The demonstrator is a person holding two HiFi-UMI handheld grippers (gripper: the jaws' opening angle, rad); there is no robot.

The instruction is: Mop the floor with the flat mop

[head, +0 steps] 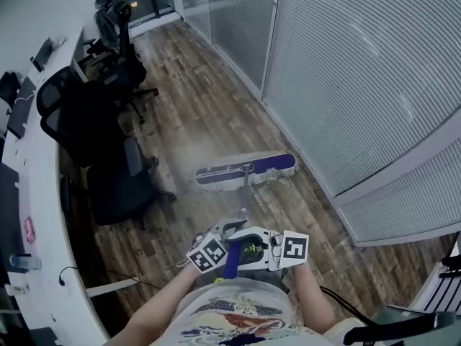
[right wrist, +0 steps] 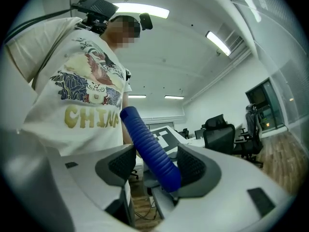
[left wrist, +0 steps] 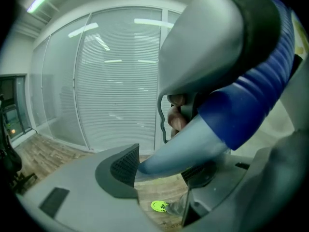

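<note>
Flat mop: long flat mop head (head: 245,170) with a purple-and-white pad lies flat on the brown wood-plank floor (head: 209,114), ahead of the person and near the foot of the glass partition with white blinds (head: 360,71) on the right. Thin grey handle (head: 245,192) runs from the head's middle back toward the person, ending in a blue ribbed grip (right wrist: 149,149). Left gripper (left wrist: 161,170): jaws closed on the handle, on the pale grey section just below the grip, which spans from one dark pad to the other. Right gripper (right wrist: 157,166): jaws stand wide, closed on the blue ribbed grip, which crosses them at a slant, lower end against the right pad, upper part at the left pad's edge. In the head view both grippers sit side by side, close to the person's white printed T-shirt (right wrist: 82,95). Left of the mop: black office chairs (head: 115,186) pulled up along a long white tabletop (head: 43,215); further chairs at the far left.
</note>
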